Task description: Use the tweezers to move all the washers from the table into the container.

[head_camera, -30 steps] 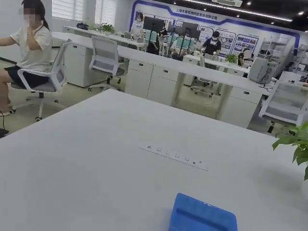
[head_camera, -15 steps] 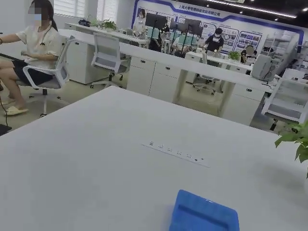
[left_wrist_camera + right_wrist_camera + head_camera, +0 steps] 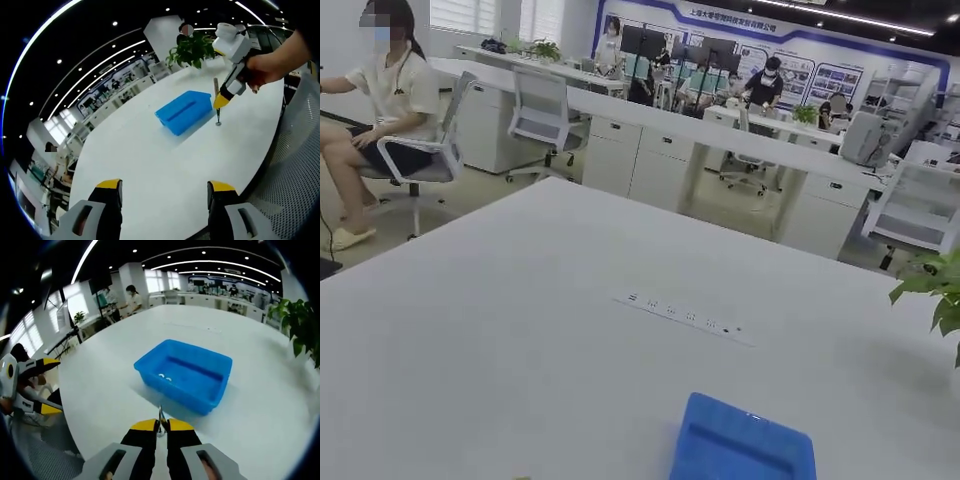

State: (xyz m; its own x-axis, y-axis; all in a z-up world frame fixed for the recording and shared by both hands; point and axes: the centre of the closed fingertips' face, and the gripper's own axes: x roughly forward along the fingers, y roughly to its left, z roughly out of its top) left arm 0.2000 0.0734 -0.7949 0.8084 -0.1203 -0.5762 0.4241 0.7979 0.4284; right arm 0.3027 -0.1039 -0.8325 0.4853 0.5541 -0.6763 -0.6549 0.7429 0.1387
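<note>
White table (image 3: 520,330), blue container (image 3: 177,392), two grippers, tweezers.
Our right gripper (image 3: 161,425) is clamped on the tweezers (image 3: 218,114), whose tips point down and touch the table just beside the container. Our left gripper (image 3: 165,186) hangs with jaws wide apart, holding nothing. Two pale washers (image 3: 164,376) seem to lie inside the container; we cannot tell if one sits at the tweezer tips. Risk, we judge: the thin tweezers twist in the jaws, so a washer flicks away or drops outside the rim.

Open-plan office, long white desks (image 3: 720,128), swivel chairs (image 3: 542,108), monitors (image 3: 642,45)
</note>
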